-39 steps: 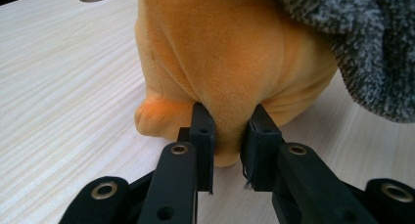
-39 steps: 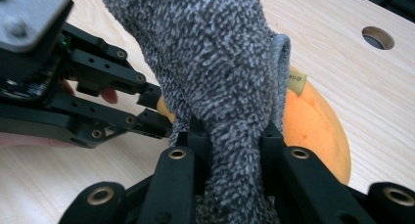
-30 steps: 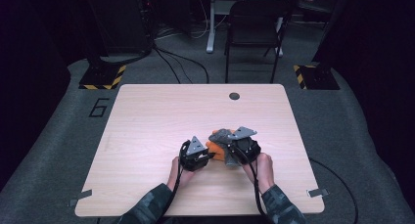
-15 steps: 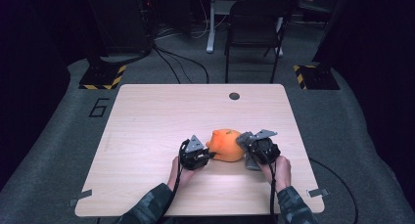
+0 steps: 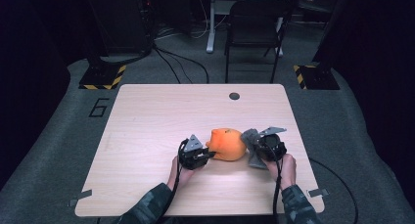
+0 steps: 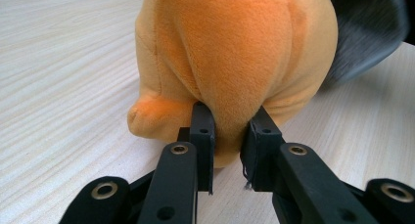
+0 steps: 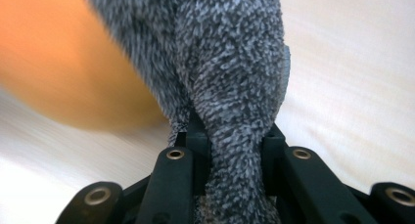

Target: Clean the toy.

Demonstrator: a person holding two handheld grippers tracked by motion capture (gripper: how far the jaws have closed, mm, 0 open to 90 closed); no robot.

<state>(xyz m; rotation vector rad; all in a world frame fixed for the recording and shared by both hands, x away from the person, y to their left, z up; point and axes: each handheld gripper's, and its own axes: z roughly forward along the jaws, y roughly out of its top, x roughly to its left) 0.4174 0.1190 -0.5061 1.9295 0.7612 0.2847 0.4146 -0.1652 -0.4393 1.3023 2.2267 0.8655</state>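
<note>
With my left gripper (image 5: 208,155) pinching the orange plush toy (image 5: 226,144) at centre frame, my right gripper (image 5: 255,148) clamps the grey fuzzy cloth (image 5: 250,138) beside it, and I should pull gently sideways, anchoring the toy.

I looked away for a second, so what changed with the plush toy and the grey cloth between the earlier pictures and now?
The right hand-held gripper, shut on the grey cloth, pulled it off the top of the orange plush toy toward the table's right side, uncovering the toy. The left hand-held gripper stayed in place, pinching the toy's near end. The toy itself stayed where it lay on the wooden table.
</note>
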